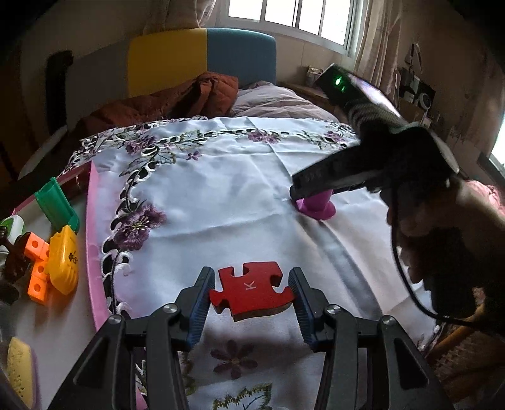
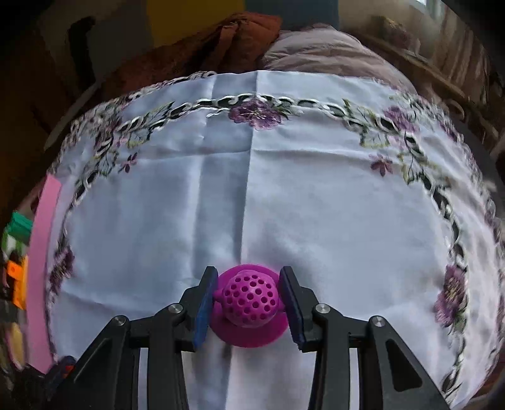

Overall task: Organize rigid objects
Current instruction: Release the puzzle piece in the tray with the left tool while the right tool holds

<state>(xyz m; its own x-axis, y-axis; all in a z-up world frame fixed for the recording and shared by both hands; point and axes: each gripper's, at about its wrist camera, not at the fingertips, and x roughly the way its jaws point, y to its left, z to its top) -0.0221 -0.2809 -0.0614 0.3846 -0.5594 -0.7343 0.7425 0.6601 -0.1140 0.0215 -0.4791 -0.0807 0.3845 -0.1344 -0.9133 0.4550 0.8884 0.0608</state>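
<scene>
The left tool (image 1: 252,293) clamps the red puzzle piece (image 1: 251,290) by thin edges, so it may pivot free, while the right tool (image 2: 249,299) pinching the purple perforated knob (image 2: 249,301) could slip off its dome.

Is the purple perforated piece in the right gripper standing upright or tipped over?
Upright. The purple perforated piece rests on its wide flat base on the tablecloth, holed dome upward, between the right gripper's pads.

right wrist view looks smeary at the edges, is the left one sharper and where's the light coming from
Right wrist view: edges streaked with motion blur, purple perforated toy still crisp. Left wrist view: sharper overall, the red puzzle piece clear, daylight from the blown-out window; both bend the tablecloth fisheye-style.
</scene>
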